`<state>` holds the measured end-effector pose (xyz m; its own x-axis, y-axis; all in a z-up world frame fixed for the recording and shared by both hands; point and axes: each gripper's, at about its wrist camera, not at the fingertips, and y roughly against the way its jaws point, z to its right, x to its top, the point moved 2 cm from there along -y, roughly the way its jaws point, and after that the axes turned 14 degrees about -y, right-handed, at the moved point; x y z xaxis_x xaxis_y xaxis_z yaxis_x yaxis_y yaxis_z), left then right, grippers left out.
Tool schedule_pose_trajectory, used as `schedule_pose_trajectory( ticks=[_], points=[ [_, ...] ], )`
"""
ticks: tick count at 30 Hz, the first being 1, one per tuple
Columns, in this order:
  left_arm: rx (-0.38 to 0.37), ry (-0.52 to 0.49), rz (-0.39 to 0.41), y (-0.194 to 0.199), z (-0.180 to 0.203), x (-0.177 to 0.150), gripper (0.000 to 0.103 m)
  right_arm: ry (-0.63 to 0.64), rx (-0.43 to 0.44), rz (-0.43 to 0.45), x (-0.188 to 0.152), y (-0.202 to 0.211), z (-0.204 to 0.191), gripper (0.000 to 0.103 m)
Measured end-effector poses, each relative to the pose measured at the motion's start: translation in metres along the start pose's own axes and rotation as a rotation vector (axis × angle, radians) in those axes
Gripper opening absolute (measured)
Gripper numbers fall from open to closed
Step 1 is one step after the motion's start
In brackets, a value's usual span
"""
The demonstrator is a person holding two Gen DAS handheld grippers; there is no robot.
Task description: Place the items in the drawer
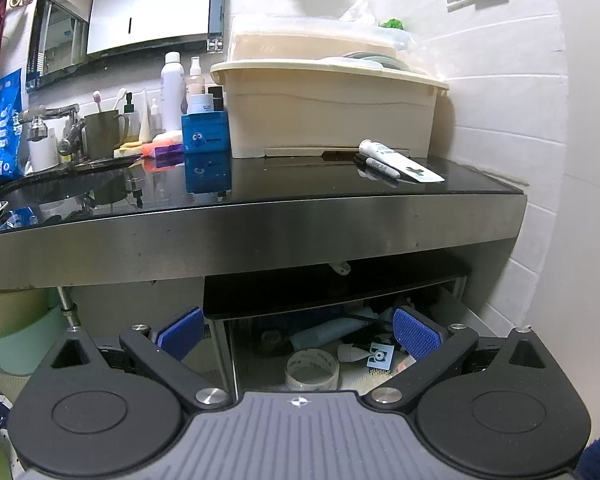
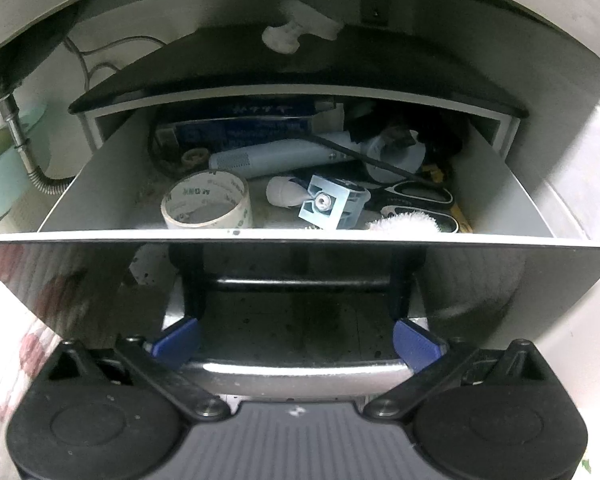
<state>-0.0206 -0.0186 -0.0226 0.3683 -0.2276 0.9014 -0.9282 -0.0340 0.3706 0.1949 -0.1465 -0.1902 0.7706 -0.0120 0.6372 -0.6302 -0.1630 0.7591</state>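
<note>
The drawer (image 2: 300,236) stands pulled out under the worktop (image 1: 260,188), its front rim just past my right tongs (image 2: 296,340), with open room above the clutter inside: a tape roll (image 2: 206,206), a blue block (image 2: 332,204), scissors (image 2: 420,196). My right tongs tilt steeply down, spread wide and empty, astride the handle bar (image 2: 296,368). My left tongs (image 1: 298,328) point gently down, wide, empty. On the glossy black worktop a tube (image 1: 400,160) and marker (image 1: 376,166) lie touching beside the beige bin (image 1: 332,112).

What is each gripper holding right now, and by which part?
Nothing is held. The left gripper is open in front of the drawer. The right gripper is open, its pads either side of the drawer handle, not gripping it.
</note>
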Motion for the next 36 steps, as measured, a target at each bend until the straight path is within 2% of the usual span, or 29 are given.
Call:
schedule_pose_trajectory(
  ticks=[36],
  points=[
    [0.011, 0.03, -0.035, -0.007, -0.01, -0.003, 0.102, -0.006, -0.003, 0.006, 0.0, -0.001, -0.003, 0.103]
  ],
)
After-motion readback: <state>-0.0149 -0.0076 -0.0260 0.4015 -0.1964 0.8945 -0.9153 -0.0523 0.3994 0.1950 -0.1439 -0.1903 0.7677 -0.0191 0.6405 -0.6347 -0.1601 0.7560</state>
